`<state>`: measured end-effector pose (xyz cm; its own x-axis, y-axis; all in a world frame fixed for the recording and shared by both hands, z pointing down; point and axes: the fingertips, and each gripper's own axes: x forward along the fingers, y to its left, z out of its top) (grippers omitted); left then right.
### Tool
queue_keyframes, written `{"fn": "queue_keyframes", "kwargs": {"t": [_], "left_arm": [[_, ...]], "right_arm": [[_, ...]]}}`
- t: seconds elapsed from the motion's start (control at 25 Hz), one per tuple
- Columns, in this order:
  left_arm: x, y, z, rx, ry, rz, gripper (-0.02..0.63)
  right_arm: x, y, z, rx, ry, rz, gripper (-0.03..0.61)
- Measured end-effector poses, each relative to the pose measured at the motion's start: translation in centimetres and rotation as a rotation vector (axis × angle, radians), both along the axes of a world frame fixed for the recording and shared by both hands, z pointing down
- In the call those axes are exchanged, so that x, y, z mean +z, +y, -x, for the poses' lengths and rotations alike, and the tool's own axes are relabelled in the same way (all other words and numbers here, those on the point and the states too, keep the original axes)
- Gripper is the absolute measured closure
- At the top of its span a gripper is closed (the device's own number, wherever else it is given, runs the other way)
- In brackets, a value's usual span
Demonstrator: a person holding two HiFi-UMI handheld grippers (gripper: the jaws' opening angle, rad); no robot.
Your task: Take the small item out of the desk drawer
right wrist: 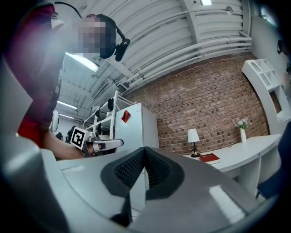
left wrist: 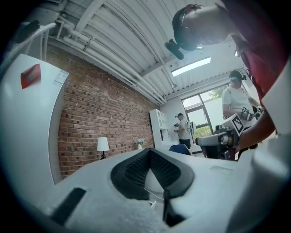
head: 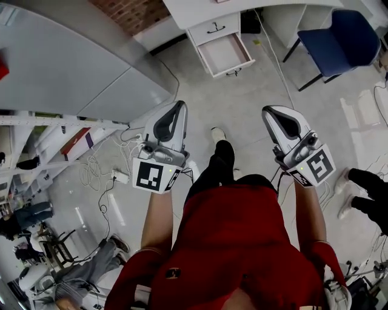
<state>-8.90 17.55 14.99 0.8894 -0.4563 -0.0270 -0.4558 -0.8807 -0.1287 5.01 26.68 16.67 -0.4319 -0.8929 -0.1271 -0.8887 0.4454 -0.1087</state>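
Currently the person stands well apart from the white desk (head: 200,9), facing it, with two tongs held up side by side. The left gripper (head: 180,104) has its two jaws pressed together with nothing between them, and its own view (left wrist: 149,150) shows the same. The right gripper (head: 267,110) is also closed and empty, as its view (right wrist: 144,149) shows. The desk front has two drawers: one closed drawer (head: 213,28) on top, and just under it one open drawer (head: 233,69), pulled out toward the person. The small item cannot be made out inside the open drawer from this far. One blue chair (head: 339,36) stands near the desk, at its right side. On the desk top, in the right gripper view, I count one lamp (right wrist: 193,136), one red book (right wrist: 210,158) just beside it, and one vase (right wrist: 243,125).
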Motion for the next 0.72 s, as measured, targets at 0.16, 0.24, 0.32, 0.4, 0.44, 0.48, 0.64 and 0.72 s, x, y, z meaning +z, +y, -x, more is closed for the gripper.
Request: {"fn": "queue_keyframes", "kwargs": {"t": [0.16,0.24,0.32,0.4,0.44,0.48,0.64,0.72], "left_arm": [[0.7,-4.9,-1.5,-0.016,0.023,-0.006,0.612],[1.1,-7.3,-2.0,-0.015,0.021,-0.002,0.611],[1.5,-9.9,-2.5,-0.012,0.017,0.004,0.611],[1.9,-12.9,-2.9,-0.011,0.016,0.012,0.612],[2.1,-14.4,-3.1,-0.009,0.015,0.016,0.612],[2.5,-15.9,-3.3,-0.006,0.013,0.021,0.612],[4.0,-21.2,-4.2,0.001,0.014,0.052,0.611],[4.8,-23.5,-4.7,-0.005,0.014,0.073,0.611]], "right_arm": [[0.4,-4.7,-1.4,-0.013,0.049,0.009,0.567],[0.5,-7.3,-2.0,-0.015,0.06,0.015,0.566],[0.2,-10.3,-2.3,-0.022,0.059,0.014,0.567],[0.3,-13.4,-2.6,-0.035,0.067,0.022,0.566],[0.5,-15.0,-2.8,-0.041,0.072,0.029,0.567],[0.8,-16.6,-2.9,-0.045,0.079,0.038,0.566],[2.6,-22.5,-3.3,-0.066,0.119,0.073,0.566],[3.8,-25.2,-3.7,-0.074,0.159,0.096,0.567]]}}
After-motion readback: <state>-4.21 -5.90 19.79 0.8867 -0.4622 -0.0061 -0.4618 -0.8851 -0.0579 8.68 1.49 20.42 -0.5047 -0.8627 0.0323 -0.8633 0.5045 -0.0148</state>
